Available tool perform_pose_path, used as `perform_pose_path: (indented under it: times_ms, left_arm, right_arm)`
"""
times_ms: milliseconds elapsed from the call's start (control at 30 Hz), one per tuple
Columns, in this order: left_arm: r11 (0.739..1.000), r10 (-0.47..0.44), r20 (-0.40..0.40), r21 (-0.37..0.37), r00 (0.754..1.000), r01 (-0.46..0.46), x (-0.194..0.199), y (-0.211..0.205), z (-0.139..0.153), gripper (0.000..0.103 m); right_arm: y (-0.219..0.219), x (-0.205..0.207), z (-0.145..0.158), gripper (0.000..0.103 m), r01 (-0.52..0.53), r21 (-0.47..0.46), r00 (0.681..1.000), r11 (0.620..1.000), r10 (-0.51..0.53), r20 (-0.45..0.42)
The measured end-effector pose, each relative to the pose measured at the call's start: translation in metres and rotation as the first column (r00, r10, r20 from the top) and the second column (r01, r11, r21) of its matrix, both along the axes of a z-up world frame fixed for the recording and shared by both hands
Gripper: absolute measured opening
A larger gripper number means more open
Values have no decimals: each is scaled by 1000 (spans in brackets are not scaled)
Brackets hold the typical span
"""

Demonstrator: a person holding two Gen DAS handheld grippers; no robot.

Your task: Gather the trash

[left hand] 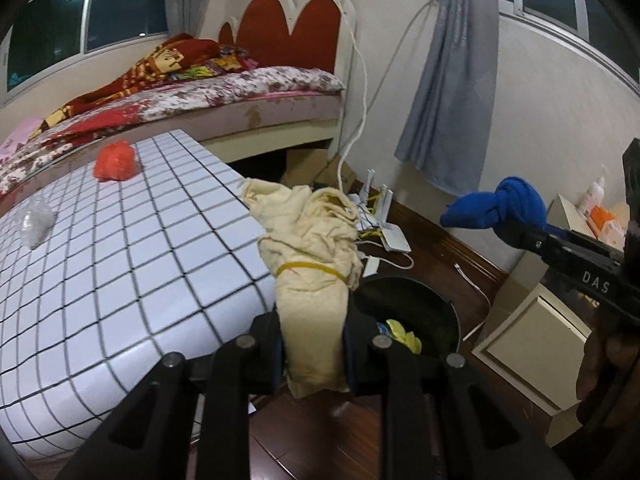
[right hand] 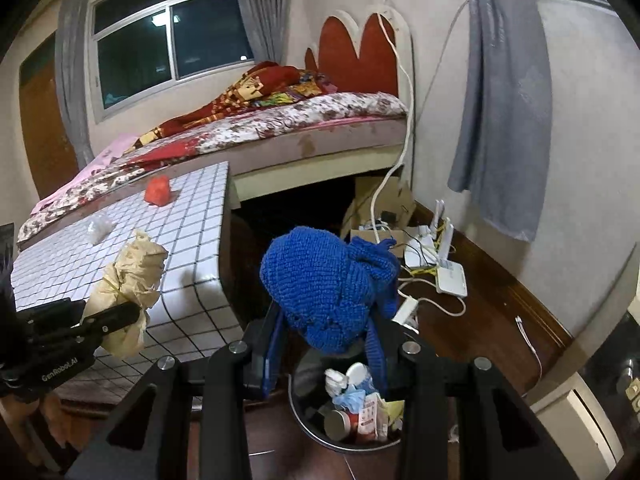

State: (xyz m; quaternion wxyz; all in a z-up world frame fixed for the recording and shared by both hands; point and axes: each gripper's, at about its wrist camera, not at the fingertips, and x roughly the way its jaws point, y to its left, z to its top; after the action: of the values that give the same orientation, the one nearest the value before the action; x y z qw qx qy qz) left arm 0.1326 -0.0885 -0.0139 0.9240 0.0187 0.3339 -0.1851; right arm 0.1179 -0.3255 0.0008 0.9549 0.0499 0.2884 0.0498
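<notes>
My left gripper [left hand: 314, 344] is shut on a cream cloth bundle [left hand: 310, 248] tied with a yellow rubber band; the bundle [right hand: 124, 284] also shows at the left of the right wrist view, over the table's edge. My right gripper [right hand: 324, 354] is shut on a knotted blue knit cloth [right hand: 324, 288], which appears at the right in the left wrist view as a blue knot [left hand: 500, 208]. Below both stands a round black trash bin [right hand: 304, 408] on the floor, holding several pieces of litter. The bin's rim [left hand: 454, 316] lies just right of the cream bundle.
A white tiled table [left hand: 120, 248] fills the left; on it lie a red crumpled bag [left hand: 116, 160] and a clear crumpled plastic piece [left hand: 36, 220]. Behind is a bed [left hand: 224, 96]. Routers and cables [right hand: 440, 264] lie on the wooden floor, with a white cabinet [left hand: 532, 340] at right.
</notes>
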Motion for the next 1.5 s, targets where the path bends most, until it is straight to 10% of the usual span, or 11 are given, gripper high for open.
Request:
perform_pose_path:
  times_ms: [1500]
  left_arm:
    - [964, -260, -241, -6, 935, 267, 42, -110, -103, 24]
  right_arm:
    - [-56, 38, -131, 39, -4, -47, 957, 999, -10, -290]
